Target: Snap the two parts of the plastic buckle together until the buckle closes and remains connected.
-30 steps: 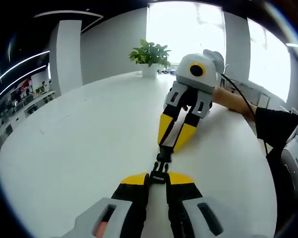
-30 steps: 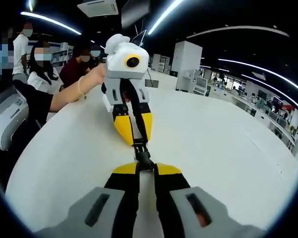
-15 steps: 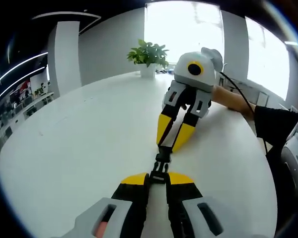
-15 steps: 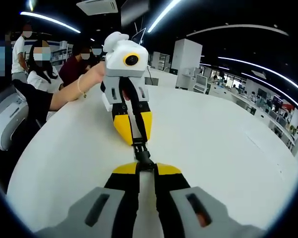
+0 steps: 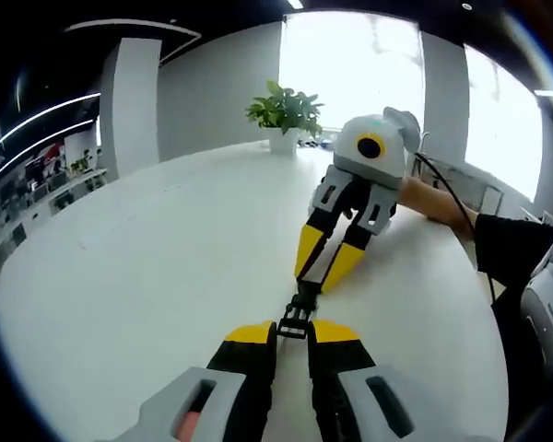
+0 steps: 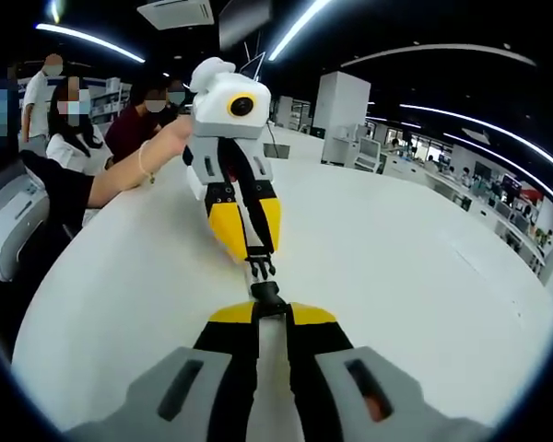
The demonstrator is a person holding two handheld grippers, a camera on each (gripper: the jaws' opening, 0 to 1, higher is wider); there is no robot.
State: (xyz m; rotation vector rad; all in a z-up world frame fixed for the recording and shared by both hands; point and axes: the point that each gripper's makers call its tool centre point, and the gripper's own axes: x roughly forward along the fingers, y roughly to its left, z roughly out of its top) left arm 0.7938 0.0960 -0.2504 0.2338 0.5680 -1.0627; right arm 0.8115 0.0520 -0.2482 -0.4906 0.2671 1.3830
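The black plastic buckle is in two halves over the white table (image 5: 138, 276). In the left gripper view my left gripper (image 5: 293, 331) is shut on the pronged half (image 5: 294, 324). Just ahead of it the right gripper (image 5: 319, 276) comes in from above, shut on the socket half (image 5: 304, 297). In the right gripper view my right gripper (image 6: 268, 311) pinches the socket half (image 6: 268, 296). The left gripper (image 6: 249, 253) faces it with the pronged half (image 6: 261, 268); the prong tips sit at the socket's mouth and still show outside it.
A potted plant (image 5: 284, 109) stands at the table's far side. A person's hand and dark sleeve (image 5: 442, 207) hold the right gripper. Several people (image 6: 69, 115) sit beyond the table edge. Open white tabletop (image 6: 415, 276) lies on both sides.
The two halves looked pressed into one strip before; now the prongs show between them in the right gripper view. Both cameras have tilted a little.
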